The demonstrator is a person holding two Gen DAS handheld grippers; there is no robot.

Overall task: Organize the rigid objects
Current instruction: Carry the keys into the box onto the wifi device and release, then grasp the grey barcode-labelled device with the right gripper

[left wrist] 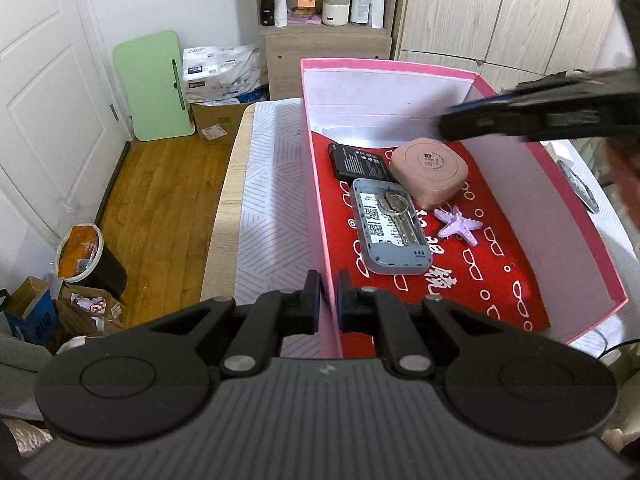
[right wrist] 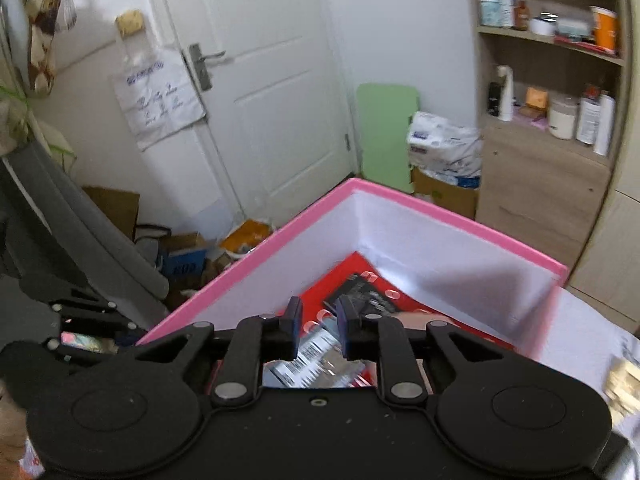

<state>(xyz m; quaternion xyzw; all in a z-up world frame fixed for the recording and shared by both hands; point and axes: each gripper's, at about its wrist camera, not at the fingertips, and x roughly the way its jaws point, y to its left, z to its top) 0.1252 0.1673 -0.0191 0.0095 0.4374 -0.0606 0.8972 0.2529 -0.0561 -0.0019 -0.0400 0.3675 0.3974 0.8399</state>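
Left gripper (left wrist: 328, 300) clamps box (left wrist: 316, 208) wall — right gripper (right wrist: 318, 326) angled down, parted.

Right gripper (left wrist: 444, 122) blurred, cut off

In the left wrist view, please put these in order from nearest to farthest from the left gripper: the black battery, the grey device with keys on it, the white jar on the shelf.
Counted from the left gripper, whose jaws grip the near wall of the pink box:
1. Grey device, inside the box, just ahead.
2. Black battery, deeper in the box, behind the device.
3. White jar, on the shelf beyond the box.
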